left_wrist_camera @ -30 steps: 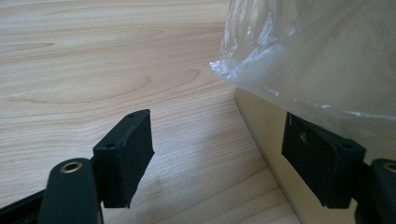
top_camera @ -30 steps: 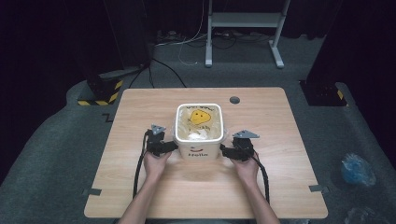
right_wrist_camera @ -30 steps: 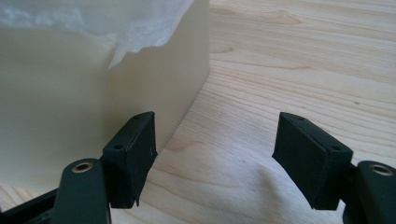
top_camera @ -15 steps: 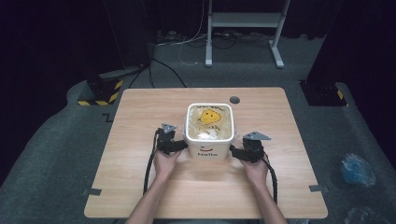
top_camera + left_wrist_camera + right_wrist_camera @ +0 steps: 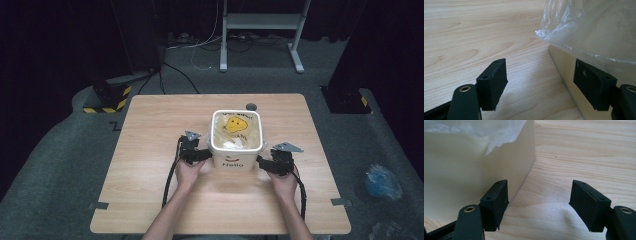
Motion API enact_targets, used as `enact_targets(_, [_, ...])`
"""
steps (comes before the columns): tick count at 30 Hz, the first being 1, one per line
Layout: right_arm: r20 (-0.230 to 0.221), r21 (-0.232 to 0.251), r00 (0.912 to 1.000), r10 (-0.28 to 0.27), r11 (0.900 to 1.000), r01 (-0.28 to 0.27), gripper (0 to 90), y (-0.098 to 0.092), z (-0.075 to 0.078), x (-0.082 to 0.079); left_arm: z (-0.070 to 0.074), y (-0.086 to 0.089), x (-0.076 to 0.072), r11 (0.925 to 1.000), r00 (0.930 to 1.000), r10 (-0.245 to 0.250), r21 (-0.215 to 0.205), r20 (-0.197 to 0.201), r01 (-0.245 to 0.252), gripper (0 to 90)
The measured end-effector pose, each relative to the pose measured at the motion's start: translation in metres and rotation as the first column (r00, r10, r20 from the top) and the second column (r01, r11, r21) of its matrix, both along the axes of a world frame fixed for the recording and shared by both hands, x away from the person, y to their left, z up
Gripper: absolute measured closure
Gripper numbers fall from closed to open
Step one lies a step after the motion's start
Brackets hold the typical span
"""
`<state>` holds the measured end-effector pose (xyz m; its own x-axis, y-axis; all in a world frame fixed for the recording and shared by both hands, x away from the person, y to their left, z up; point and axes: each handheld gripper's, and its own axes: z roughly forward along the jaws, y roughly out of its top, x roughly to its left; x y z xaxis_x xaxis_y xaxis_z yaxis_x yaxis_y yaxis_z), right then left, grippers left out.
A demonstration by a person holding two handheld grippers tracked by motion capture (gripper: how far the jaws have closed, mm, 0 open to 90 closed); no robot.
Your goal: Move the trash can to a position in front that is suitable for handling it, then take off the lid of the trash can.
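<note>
You had the cream bin (image 5: 235,159) standing upright on the wooden table (image 5: 150,130), a bit right of the table's middle and toward your side. A clear plastic liner (image 5: 236,131) was draped over its rim, with a yellow face printed inside and "Hello" on the near wall. A small dark round disc (image 5: 250,106) sat on the table just behind the bin.

Your left hand-held gripper (image 5: 202,155) was pressed in against the bin's left wall, low down near the table. In the left gripper view its jaws stood wide apart: one pad (image 5: 594,86) lay against or just beside the cream wall (image 5: 564,65), under the hanging liner (image 5: 594,27), the other pad (image 5: 492,83) was out over bare wood. Nothing was clamped between them.

Your right hand-held gripper (image 5: 262,162) was at the bin's right wall, about the same height. In the right gripper view the jaws were also wide open: one pad (image 5: 496,202) stood just beside the wall (image 5: 474,167), contact too close to call, and the other pad (image 5: 586,203) hung over the table (image 5: 584,152). No grip on anything there either.

Both your hands (image 5: 187,172) came in from the near edge, one each side of the bin, cables trailing back along your forearms.
</note>
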<state>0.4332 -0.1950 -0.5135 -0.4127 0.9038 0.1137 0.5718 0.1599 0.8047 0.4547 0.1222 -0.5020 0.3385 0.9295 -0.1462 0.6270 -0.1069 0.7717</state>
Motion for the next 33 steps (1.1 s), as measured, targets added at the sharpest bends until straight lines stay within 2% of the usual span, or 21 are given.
enact_targets(9, [0.003,0.009,0.9996,-0.028,1.000,0.028,31.9,-0.013,0.000,-0.003,0.003,-0.015,0.002,0.9997,0.9999,-0.015,0.021,-0.008,0.015,27.3])
enact_targets(16, [0.003,0.008,0.9994,-0.035,0.999,0.035,30.4,-0.020,0.000,-0.003,0.003,-0.021,0.003,0.9993,0.9996,-0.023,0.028,-0.017,0.024,26.6])
enact_targets(17, [0.007,0.009,0.9993,-0.038,0.999,0.038,28.7,-0.021,0.000,-0.004,0.003,-0.020,0.003,0.9992,0.9995,-0.025,0.031,-0.020,0.026,23.8])
enact_targets(22, [0.010,-0.034,0.9961,-0.088,0.996,0.088,29.9,-0.030,-0.004,-0.005,0.005,-0.011,-0.007,0.9996,0.9997,-0.022,0.017,0.008,0.021,23.6])
enact_targets(26, [-0.022,-0.044,0.9906,-0.135,0.990,0.134,29.5,-0.047,-0.008,-0.006,0.008,0.004,-0.017,0.9991,0.9995,-0.017,0.038,0.026,0.016,23.7])
enact_targets(27, [-0.017,-0.070,0.9884,-0.151,0.986,0.150,29.4,-0.052,-0.008,-0.006,0.009,0.012,-0.021,0.9986,0.9995,-0.014,0.052,0.030,0.013,24.0])
enact_targets(28, [-0.017,-0.070,0.9884,-0.151,0.986,0.150,29.4,-0.052,-0.008,-0.006,0.009,0.012,-0.021,0.9986,0.9995,-0.014,0.052,0.030,0.013,24.1])
enact_targets(29, [-0.038,-0.117,0.9861,-0.162,0.981,0.157,26.9,-0.054,-0.010,-0.004,0.011,0.024,-0.026,0.9972,0.9995,-0.009,0.075,0.031,0.007,24.0])
enact_targets(30, [-0.044,-0.148,0.9855,-0.164,0.977,0.156,25.3,-0.054,-0.010,-0.003,0.011,0.030,-0.028,0.9970,0.9995,-0.003,0.077,0.033,0.001,24.7])
enact_targets(31, [-0.039,-0.164,0.9863,-0.161,0.975,0.152,25.1,-0.054,-0.010,-0.003,0.011,0.036,-0.031,0.9964,0.9994,0.003,0.085,0.034,-0.006,24.7])
enact_targets(33, [-0.043,-0.159,0.9866,-0.158,0.976,0.149,24.9,-0.055,-0.010,-0.002,0.011,0.047,-0.034,0.9958,0.9995,0.009,0.091,0.029,-0.011,24.8])
